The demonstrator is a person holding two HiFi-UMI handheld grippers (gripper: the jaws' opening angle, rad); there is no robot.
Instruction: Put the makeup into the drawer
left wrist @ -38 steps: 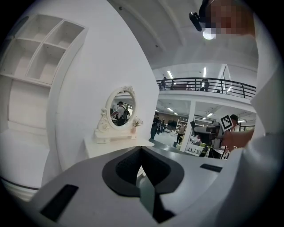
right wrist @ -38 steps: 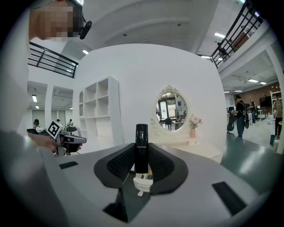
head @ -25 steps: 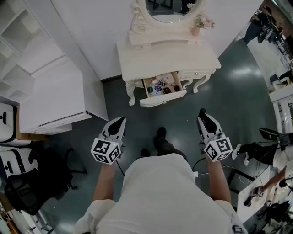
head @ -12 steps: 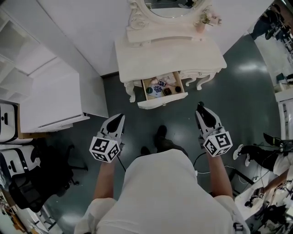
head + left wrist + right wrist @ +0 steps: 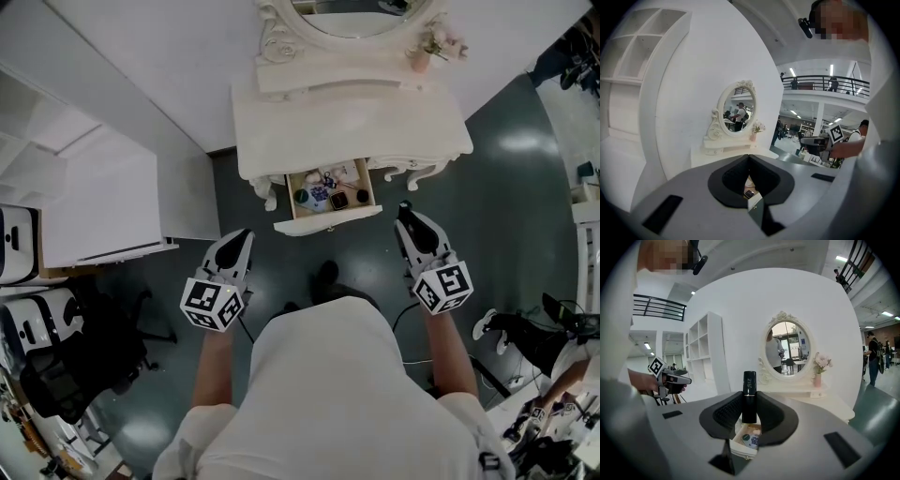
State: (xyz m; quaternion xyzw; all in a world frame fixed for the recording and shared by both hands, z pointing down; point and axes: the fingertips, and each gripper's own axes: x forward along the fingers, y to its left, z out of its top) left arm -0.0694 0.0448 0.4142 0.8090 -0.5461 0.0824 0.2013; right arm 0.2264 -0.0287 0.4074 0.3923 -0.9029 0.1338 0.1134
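The right gripper (image 5: 749, 405) squeezes a black makeup tube (image 5: 749, 380) between its two jaws. It holds the tube standing straight up, likely so it will not slip. The tube is dark and shiny, with small white letters near the top. The left gripper (image 5: 749, 159) is pinched together with nothing in it. The open drawer (image 5: 328, 221) of the white dresser (image 5: 347, 122) sits at ten o'clock from the right gripper, near but apart.
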